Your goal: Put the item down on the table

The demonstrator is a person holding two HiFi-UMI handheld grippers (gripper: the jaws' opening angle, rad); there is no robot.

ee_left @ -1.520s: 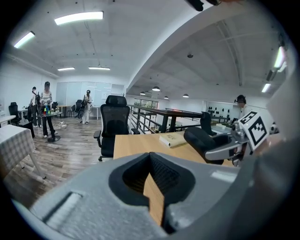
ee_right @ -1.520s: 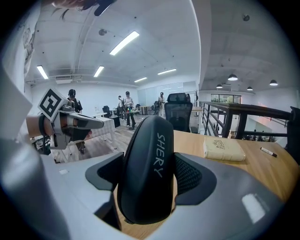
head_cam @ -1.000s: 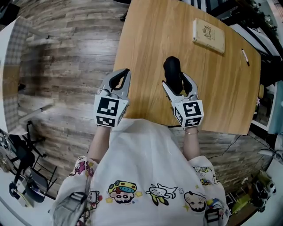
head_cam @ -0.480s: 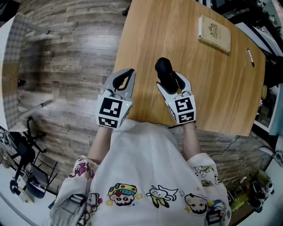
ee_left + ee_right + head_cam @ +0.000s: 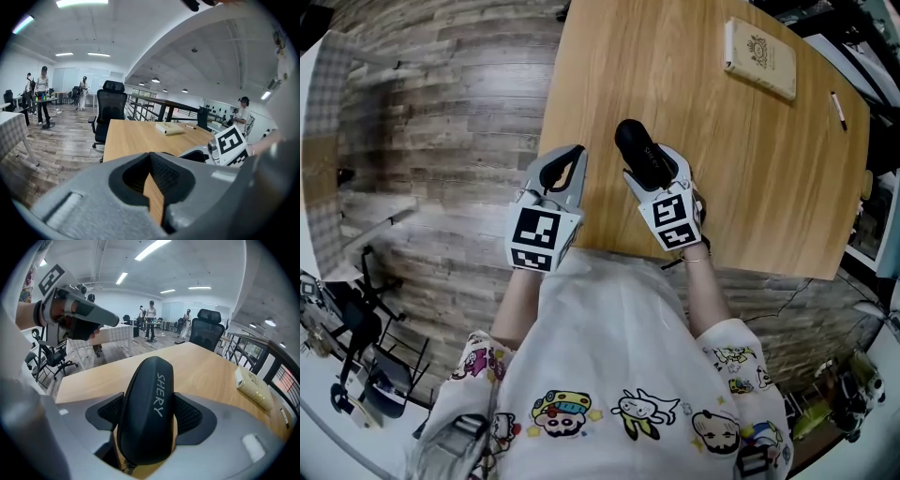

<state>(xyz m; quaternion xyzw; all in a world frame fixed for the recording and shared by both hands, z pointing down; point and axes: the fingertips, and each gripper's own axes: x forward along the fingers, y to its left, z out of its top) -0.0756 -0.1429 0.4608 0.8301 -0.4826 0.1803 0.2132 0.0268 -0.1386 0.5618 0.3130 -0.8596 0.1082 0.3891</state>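
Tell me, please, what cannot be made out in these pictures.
1. Whether the case touches the table: head and right gripper views, its own body and the right hand-held gripper hide its underside.
2. Book cover print: head view, too small.

Bright, even light from ceiling strip lamps (image 5: 79, 3); fisheye bending and dark corners; sharp focus

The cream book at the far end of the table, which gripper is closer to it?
Right. The right gripper, clamped on the black case, is over the table, the book ahead to its right; the left gripper sits at the table's near left edge, farther off.
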